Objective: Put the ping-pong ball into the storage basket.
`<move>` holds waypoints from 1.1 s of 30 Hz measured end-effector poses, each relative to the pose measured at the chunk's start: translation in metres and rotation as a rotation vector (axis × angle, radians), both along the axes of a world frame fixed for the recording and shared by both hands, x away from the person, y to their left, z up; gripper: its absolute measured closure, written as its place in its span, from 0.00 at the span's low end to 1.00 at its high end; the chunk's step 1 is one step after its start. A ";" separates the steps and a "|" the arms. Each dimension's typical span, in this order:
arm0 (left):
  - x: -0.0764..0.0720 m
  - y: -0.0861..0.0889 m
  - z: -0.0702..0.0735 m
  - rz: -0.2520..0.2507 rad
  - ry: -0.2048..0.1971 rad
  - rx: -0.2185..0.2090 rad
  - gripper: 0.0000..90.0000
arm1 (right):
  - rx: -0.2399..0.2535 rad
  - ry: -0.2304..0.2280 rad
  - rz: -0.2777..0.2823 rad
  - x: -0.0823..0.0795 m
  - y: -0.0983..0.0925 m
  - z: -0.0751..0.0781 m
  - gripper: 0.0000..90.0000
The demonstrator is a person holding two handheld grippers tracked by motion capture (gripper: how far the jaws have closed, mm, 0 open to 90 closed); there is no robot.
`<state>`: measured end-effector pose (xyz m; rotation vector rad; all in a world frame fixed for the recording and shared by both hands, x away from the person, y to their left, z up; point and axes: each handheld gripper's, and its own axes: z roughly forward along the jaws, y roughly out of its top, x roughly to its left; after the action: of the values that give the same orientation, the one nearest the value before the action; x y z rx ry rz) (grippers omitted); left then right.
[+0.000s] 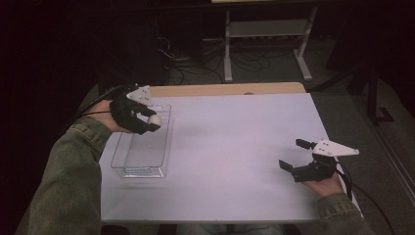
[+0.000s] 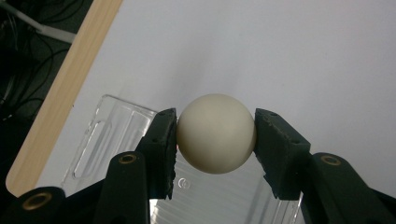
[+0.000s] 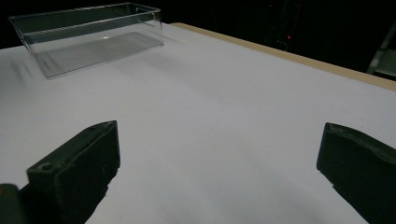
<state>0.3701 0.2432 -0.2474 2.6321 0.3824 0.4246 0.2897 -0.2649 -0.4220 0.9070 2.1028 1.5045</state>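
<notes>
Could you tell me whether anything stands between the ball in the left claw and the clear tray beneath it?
Nothing visible does. The left claw grips the ball directly above the open clear tray, whose floor looks bare, with no lid over it.

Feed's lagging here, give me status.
Left gripper shut on ball, above clear bin. Right gripper open, holding nothing. Bin looks unobstructed.

A cream-white smooth round ball (image 2: 216, 133) is showing between the black left claw's (image 2: 216, 154) pads. The clear plastic rectangular bin (image 1: 128, 157) is showing a ribbed floor. The white worktop (image 1: 235, 142) is carrying a pale wood edge; the right claw (image 1: 294, 154) is black.
</notes>
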 end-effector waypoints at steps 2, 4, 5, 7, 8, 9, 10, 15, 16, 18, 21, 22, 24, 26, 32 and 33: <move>0.000 0.002 -0.001 0.002 0.005 0.006 0.56 | -0.002 -0.001 0.000 0.000 0.000 0.000 0.00; 0.000 0.005 -0.002 0.004 0.008 0.009 0.56 | -0.003 0.001 -0.001 0.000 0.000 0.000 0.00; 0.000 0.006 -0.002 0.004 0.011 0.015 0.56 | -0.004 0.002 -0.001 0.000 0.001 0.000 0.00; 0.000 0.009 -0.002 0.011 0.019 0.031 0.56 | -0.005 0.004 -0.002 0.000 0.001 -0.001 0.00; 0.000 0.010 -0.002 0.014 0.024 0.043 0.56 | -0.005 0.004 -0.002 0.000 0.001 -0.001 0.00; 0.000 0.011 -0.002 0.019 0.030 0.055 0.56 | -0.003 0.002 -0.002 0.000 0.001 -0.001 0.00; 0.001 0.012 -0.001 0.017 0.033 0.069 0.56 | -0.002 0.004 -0.002 0.000 0.001 -0.001 0.00; 0.001 0.016 0.002 0.026 0.069 0.107 0.56 | -0.008 0.011 0.007 0.000 0.002 -0.002 0.00; 0.000 0.016 0.002 0.020 0.070 0.118 0.56 | -0.006 0.010 0.006 0.000 0.002 -0.002 0.00; -0.002 0.017 0.001 0.019 0.072 0.110 0.56 | -0.005 0.010 0.005 0.000 0.001 -0.001 0.00; -0.004 0.016 -0.001 0.003 0.064 0.110 0.56 | -0.004 0.010 0.003 0.001 0.001 -0.001 0.00; -0.004 0.016 -0.002 0.001 0.064 0.110 0.56 | -0.005 0.010 0.003 0.000 0.001 -0.001 0.00; -0.005 0.016 -0.004 -0.003 0.066 0.116 0.56 | -0.008 0.011 0.006 0.000 0.002 -0.002 0.00; -0.004 0.017 -0.005 -0.005 0.068 0.114 0.56 | -0.008 0.010 0.006 0.000 0.002 -0.002 0.00; -0.004 0.019 -0.009 -0.001 0.073 0.111 0.56 | -0.008 0.012 -0.002 0.000 0.001 -0.002 0.00; -0.004 0.019 -0.010 0.001 0.074 0.106 0.56 | -0.008 0.012 -0.002 0.000 0.001 -0.002 0.00</move>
<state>0.3656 0.2624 -0.2578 2.7570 0.3952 0.3580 0.2901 -0.2639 -0.4237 0.9164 2.1144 1.4923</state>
